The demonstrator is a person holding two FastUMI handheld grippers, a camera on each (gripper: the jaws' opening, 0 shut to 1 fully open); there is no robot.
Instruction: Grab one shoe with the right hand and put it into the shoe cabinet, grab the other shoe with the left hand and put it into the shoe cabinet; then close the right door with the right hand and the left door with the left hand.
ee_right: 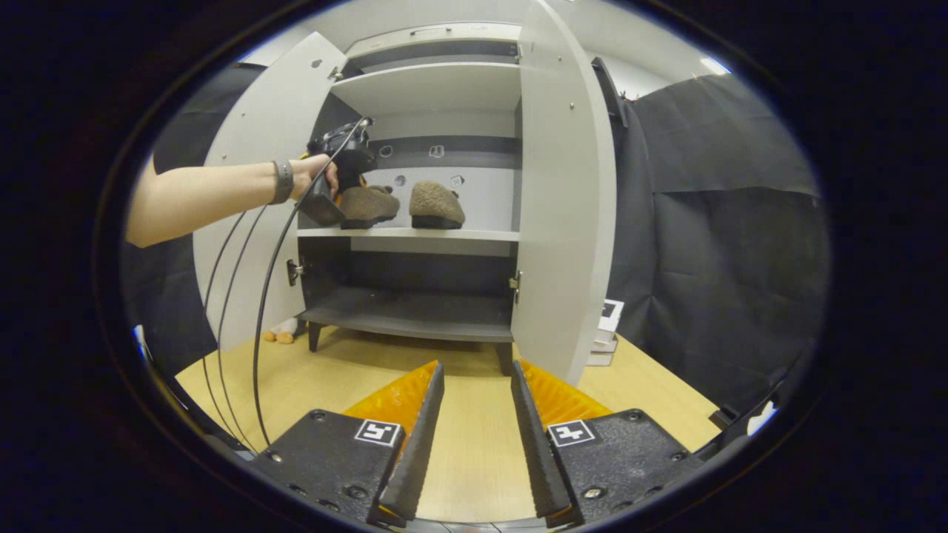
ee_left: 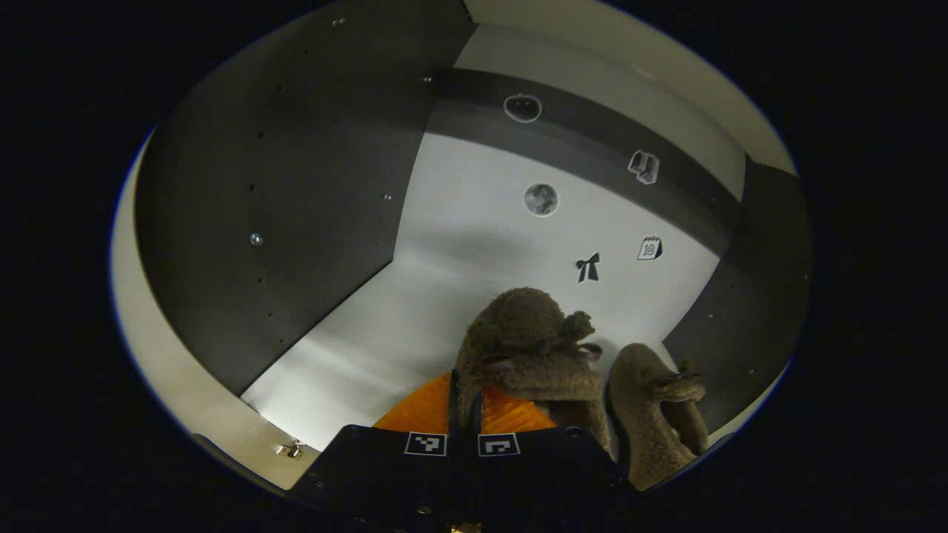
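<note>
In the left gripper view, the left gripper [ee_left: 465, 403] had its fingers nearly together, pinching the heel edge of a brown fuzzy shoe [ee_left: 529, 348] on the white shelf [ee_left: 385, 333] inside the shoe cabinet; the second shoe [ee_left: 652, 403] sat just beside it on the right.

In the right gripper view, the right gripper [ee_right: 476, 414] hung over the wooden table [ee_right: 474, 451] with fingers spread, holding nothing; far off, a hand [ee_right: 315, 178] reached the other gripper into the cabinet from the left, beside the left door [ee_right: 252, 185], the right door [ee_right: 566, 185] standing open too.
</note>
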